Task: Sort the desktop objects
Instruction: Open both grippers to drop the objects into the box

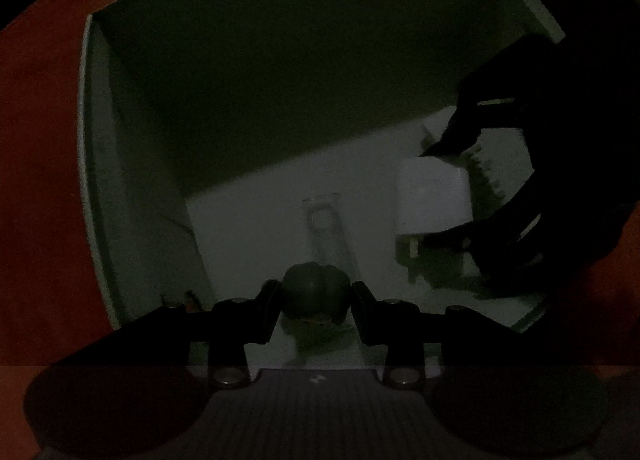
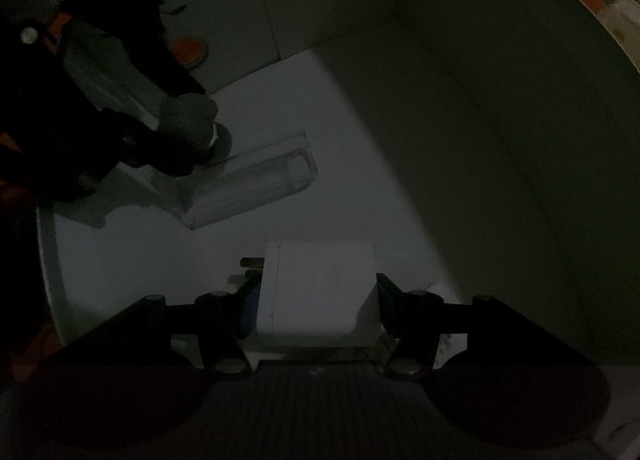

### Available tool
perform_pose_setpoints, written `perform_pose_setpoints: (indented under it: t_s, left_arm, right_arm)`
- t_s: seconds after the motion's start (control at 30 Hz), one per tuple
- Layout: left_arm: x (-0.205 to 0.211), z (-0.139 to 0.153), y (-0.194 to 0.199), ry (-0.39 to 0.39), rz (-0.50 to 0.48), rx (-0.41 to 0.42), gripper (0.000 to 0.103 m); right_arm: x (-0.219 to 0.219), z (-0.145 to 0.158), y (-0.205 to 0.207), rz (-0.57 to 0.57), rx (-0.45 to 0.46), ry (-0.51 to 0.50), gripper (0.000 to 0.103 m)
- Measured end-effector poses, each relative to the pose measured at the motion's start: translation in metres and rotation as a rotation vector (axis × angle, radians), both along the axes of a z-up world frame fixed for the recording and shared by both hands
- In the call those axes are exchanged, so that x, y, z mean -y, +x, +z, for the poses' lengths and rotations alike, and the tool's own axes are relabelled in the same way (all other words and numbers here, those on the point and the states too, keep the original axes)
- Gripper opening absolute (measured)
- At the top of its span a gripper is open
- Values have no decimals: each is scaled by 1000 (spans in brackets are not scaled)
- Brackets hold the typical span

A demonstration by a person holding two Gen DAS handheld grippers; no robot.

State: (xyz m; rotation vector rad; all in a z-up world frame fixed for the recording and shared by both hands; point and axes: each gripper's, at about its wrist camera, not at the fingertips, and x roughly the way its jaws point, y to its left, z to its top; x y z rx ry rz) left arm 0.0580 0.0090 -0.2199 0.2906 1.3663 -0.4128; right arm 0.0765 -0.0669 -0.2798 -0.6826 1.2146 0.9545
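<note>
The frames are very dark. My left gripper (image 1: 314, 300) is shut on a dark rounded object (image 1: 314, 294) and holds it just above the floor of a white box (image 1: 96, 164). A clear plastic case (image 1: 326, 228) lies on the box floor ahead of it. My right gripper (image 2: 316, 300) is shut on a white charger block (image 2: 316, 292) with metal prongs on its left side, also low inside the box (image 2: 500, 108). In the right wrist view the left gripper (image 2: 192, 132) comes in from the upper left, next to the clear case (image 2: 256, 180). In the left wrist view the right gripper (image 1: 452, 188) holds the white block (image 1: 434, 196) at right.
The white box stands on an orange-red surface (image 1: 36, 140). Its tall walls surround both grippers. An oval handle cut-out (image 2: 188, 50) in one wall shows orange through it. Pale objects (image 2: 622, 16) lie outside the box at the far right.
</note>
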Motion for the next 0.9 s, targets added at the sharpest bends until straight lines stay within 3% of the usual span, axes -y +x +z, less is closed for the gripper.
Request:
perform_pose_setpoints:
  t_s: [0.4, 0.67, 0.73, 0.83, 0.9]
  left_arm:
    - [2, 6, 1, 2, 5, -4, 35]
    - [1, 20, 1, -41, 31, -7, 39]
    - [1, 26, 2, -55, 43, -4, 46]
    - [0, 35, 4, -83, 64, 3, 47]
    - [1, 42, 5, -92, 70, 21, 57]
  right_arm:
    - [5, 11, 1, 15, -7, -1, 62]
    - [11, 43, 15, -27, 7, 88, 62]
    - [17, 51, 20, -54, 10, 109, 62]
    - [34, 67, 28, -136, 6, 155, 63]
    - [45, 76, 32, -188, 7, 179, 64]
